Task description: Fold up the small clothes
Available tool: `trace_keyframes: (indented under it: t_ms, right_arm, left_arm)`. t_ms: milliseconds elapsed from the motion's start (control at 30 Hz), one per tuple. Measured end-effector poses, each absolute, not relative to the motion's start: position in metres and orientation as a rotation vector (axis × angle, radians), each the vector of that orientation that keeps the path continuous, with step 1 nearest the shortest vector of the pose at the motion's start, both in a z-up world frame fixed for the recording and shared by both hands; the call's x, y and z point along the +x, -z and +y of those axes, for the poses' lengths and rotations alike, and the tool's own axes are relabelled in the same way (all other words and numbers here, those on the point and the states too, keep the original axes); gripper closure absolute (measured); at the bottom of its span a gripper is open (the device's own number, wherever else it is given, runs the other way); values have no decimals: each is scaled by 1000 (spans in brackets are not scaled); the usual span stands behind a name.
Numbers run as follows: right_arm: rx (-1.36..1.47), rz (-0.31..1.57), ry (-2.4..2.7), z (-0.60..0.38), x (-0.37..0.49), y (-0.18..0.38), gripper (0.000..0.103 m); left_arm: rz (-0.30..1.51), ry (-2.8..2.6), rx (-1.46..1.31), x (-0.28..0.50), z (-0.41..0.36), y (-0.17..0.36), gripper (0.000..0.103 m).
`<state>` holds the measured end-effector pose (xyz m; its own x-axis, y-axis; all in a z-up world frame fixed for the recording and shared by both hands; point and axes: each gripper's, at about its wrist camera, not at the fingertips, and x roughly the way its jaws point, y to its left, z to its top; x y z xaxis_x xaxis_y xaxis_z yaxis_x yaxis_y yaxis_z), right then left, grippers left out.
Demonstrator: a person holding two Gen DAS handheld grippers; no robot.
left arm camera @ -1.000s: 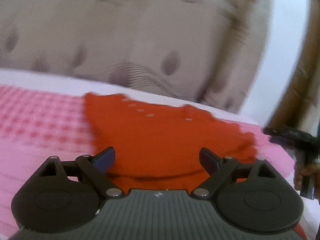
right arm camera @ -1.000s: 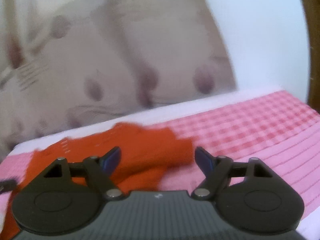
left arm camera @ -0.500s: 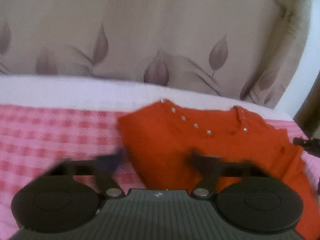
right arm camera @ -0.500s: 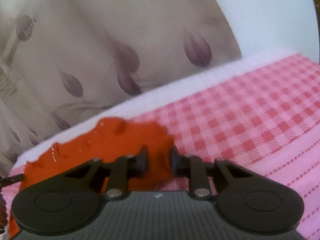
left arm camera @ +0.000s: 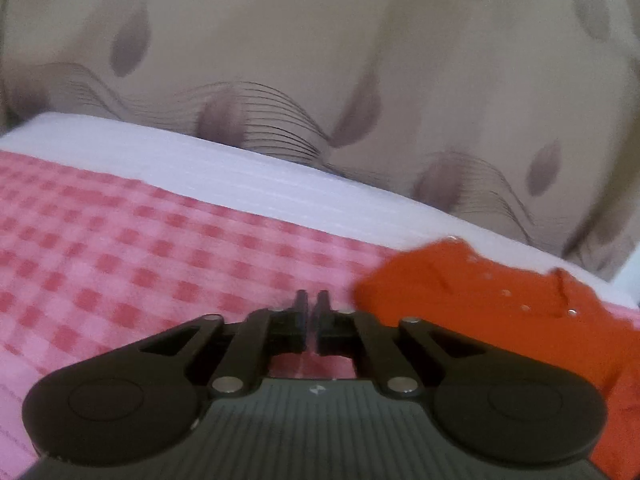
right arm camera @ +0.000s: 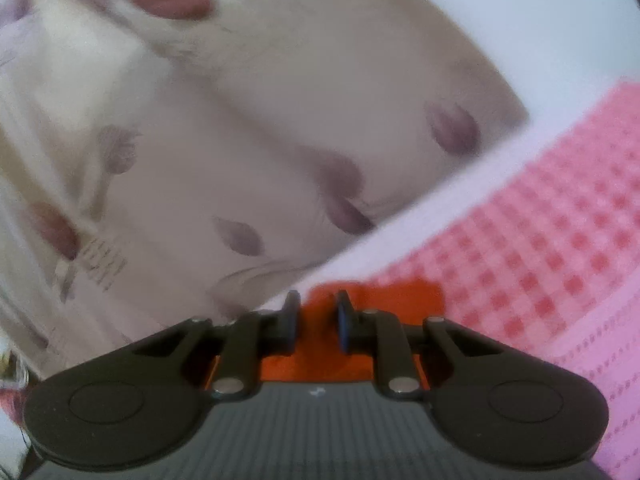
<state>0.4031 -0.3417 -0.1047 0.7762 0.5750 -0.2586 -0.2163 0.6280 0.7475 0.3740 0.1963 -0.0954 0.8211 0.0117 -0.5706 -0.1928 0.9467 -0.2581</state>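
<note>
Pink checked bedspread (left arm camera: pixel 120 248) fills lower left of frame, leaf-print curtain (left arm camera: pixel 320 60) behind; a second ago left tongs (left arm camera: pixel 312 304) spread over orange top (left arm camera: pixel 500 300), now pressed together on nothing, top off at right. Right tongs (right arm camera: pixel 316 308) narrowed, small gap, orange cloth between; pinch uncertain. Judgement: fold step likely done, tongs pulling off

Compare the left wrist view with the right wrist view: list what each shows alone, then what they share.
Left wrist only: the left gripper, fingers nearly touching with nothing between them, and small silver studs on the orange garment.

Right wrist only: the right gripper, fingers a little apart with the orange garment showing in the gap; whether they pinch it is unclear.

Both: the garment, the pink checked cloth, and the beige leaf-print curtain.
</note>
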Motion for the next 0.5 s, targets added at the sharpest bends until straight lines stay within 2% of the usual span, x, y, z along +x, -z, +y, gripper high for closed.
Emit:
trace_keyframes:
  t_ms: [67,133,200,233,333,367,400,433,467,500]
  right_arm:
    - [819,581,-425,-348,416,121,79]
    - [893,593,-435,-357,422,137,68]
    - [910,557,-451,-362,417,141,34]
    - [891,526,-471,-363,414,140,32]
    - [753,501,-520,-353,408,133,33]
    - [693,497,-529,-348,407,130,34]
    - [627,489,-538,-340,406,128,41]
    - [577,493,-536,-334,407,126,45]
    - [518,510,-531,-326,409,125,62]
    - [474,528,-532,-319,412,124,79]
  left_arm:
    - [587,-143,-310,373,203,93,101]
    - [579,-160,-303,371,206,92,102]
    - [556,-137,-314,364,205,89,102]
    - [539,-121,-309,359,200,86,102]
    - [477,-45,-312,345,176,73,98]
    - [467,-13,-319,342,167,69,88]
    - [463,16,-321,341,157,68,82]
    - [458,41,-320,338,148,66,66]
    - [452,58,-318,335,139,65,52]
    - [442,70,-315,332,131,65,48]
